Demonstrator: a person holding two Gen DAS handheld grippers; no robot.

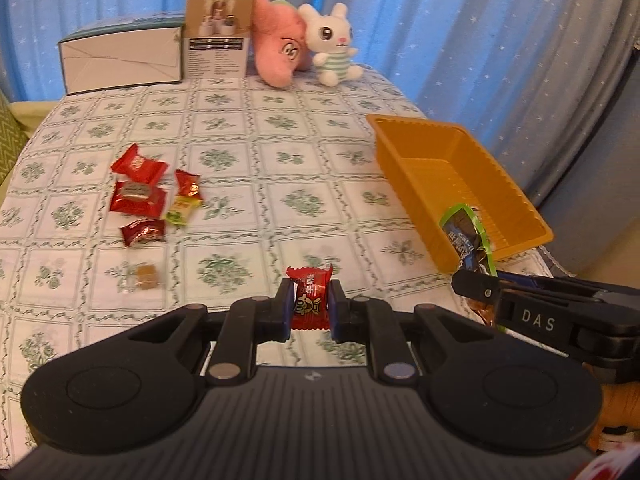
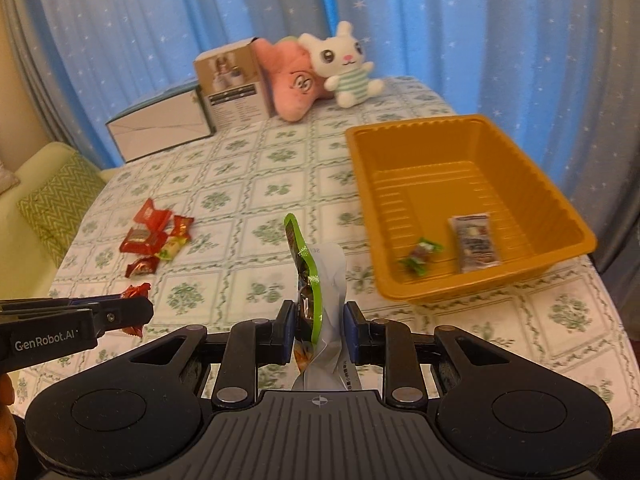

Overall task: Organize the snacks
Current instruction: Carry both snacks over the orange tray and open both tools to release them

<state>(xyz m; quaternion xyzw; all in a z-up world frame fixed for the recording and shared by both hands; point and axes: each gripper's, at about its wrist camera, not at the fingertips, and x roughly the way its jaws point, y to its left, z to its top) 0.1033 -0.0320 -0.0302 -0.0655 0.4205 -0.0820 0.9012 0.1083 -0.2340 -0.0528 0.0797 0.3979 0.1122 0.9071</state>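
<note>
A small red candy (image 1: 311, 300) stands pinched upright between the fingers of the left gripper (image 1: 310, 307), closed tight against its wrapper and held just above the flowered tabletop (image 1: 248, 184). The right gripper (image 2: 320, 330) has its fingers squeezed onto a green-edged snack pouch (image 2: 314, 296), whose silver back faces right and whose top sticks up well past the fingertips. Just to the right of both sits the orange tray (image 2: 568, 220), tilted in the left wrist view, and inside it lie a small green-wrapped sweet (image 2: 421, 257) and a flat pale packet (image 2: 475, 243), near each other on the ribbed floor. Over on the left of the tabletop a loose cluster of red wrapped snacks (image 1: 138, 196) lies together with a yellow-green one (image 1: 182, 210), and a clear-wrapped tan cube (image 1: 145, 278) rests apart from them, nearer the grippers. At the far edge stand a long white box (image 1: 120, 60) and an upright product box (image 1: 218, 36), with a pink plush (image 1: 280, 46) and a white bunny plush (image 1: 332, 44) leaning beside them. Blue star-printed curtains (image 1: 440, 20) hang behind.
</note>
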